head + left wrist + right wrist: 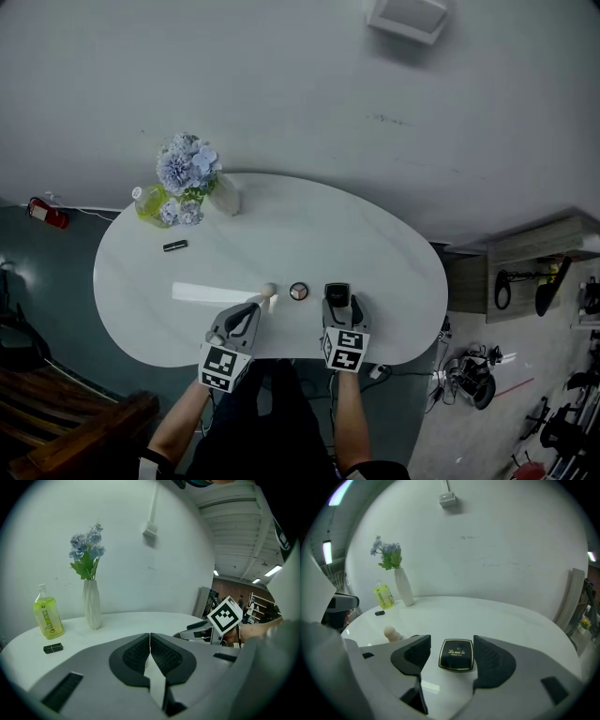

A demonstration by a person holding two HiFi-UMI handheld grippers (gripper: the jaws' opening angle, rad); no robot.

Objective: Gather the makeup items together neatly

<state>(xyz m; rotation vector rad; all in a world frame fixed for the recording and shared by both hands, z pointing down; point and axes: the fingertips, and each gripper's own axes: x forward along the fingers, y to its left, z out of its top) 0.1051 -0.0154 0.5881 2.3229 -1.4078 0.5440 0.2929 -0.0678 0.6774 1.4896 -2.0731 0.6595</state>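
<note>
The right tool (452, 639) is being held low at the near edge of the white surface (375, 244) with its jaws spread wide, and the black square compact (457, 655) is lying flat between them, seemingly touching neither jaw. The left tool (150, 639) is being held just to its left with jaws pressed together on nothing, pointing towards a beige sponge (268, 290) beside a small round compact (298, 292) (both are lying just left of the black one). A small black tube (174, 246) is lying well apart at the far left, near the green bottle (148, 204) and the vase of blue flowers (226, 197).
</note>
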